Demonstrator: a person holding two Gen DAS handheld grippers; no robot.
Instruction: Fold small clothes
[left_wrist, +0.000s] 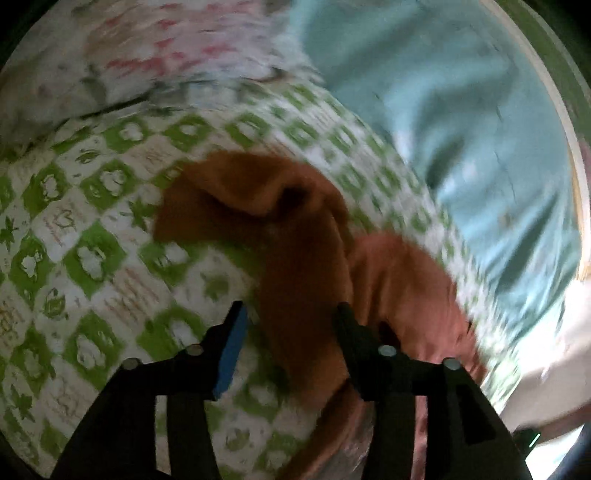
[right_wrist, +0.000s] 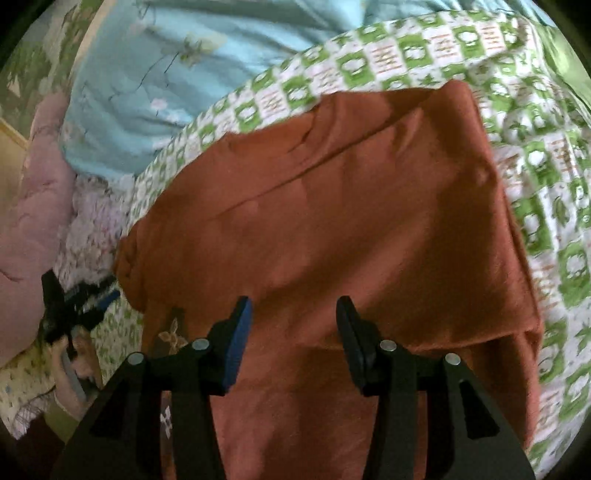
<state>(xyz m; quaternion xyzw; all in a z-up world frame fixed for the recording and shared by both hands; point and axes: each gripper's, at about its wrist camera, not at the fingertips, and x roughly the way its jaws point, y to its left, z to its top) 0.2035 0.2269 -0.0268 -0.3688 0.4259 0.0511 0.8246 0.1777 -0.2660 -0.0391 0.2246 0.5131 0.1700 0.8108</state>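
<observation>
A: Where is the garment?

B: I see the rust-brown garment (right_wrist: 332, 206) lying partly folded on the green-checked bed cover (right_wrist: 546, 192), beside a light blue sheet (right_wrist: 155, 74).

A: Finger state?

B: My left gripper (left_wrist: 291, 321) is spread above the cloth. My right gripper (right_wrist: 293, 314) is likewise spread, pinching nothing.

- A home bedroom is showing here: a green-and-white patterned bedsheet (right_wrist: 535, 206) is covering the surface.
- A light blue floral quilt (right_wrist: 155, 74) is lying bunched beside it.
- A pink padded blanket (right_wrist: 33, 229) is sitting at the edge.
</observation>
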